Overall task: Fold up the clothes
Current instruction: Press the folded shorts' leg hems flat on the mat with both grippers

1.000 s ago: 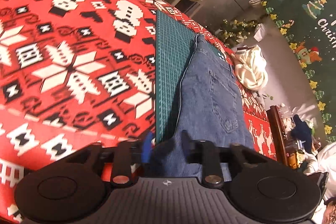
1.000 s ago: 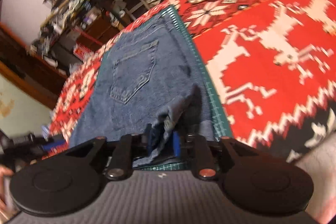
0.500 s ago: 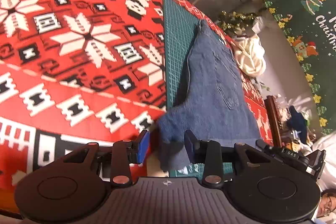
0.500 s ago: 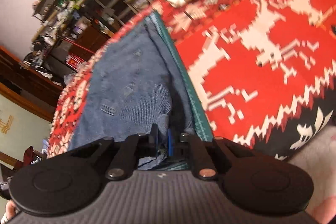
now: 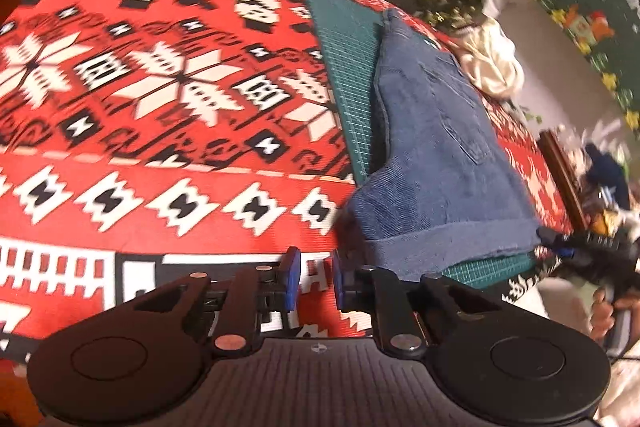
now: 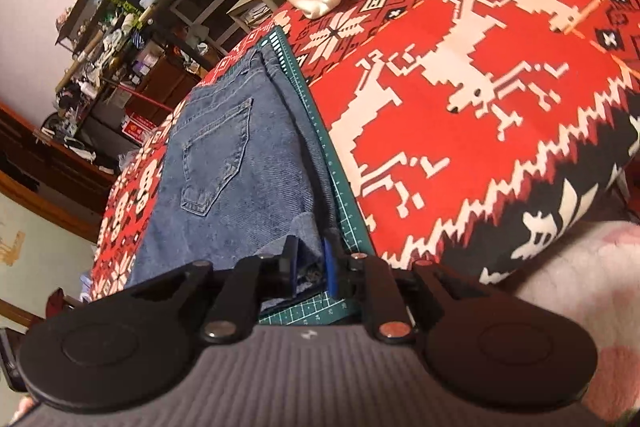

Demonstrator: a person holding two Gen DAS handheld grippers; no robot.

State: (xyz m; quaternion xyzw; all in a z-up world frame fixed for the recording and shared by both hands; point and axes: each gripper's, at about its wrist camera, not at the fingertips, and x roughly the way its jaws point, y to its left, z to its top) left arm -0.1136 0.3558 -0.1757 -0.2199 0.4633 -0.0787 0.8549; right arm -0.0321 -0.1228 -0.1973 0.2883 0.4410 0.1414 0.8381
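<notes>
Jeans [image 5: 436,163] now lie folded on the green mat [image 5: 344,59]; left gripper [image 5: 314,277] has let go and narrowed, empty, while right gripper [image 6: 310,271] has eased slightly around the denim edge.

Black grippers [image 5: 314,281], blue-padded fingers [image 5: 293,281], ribbed grey bodies.
</notes>
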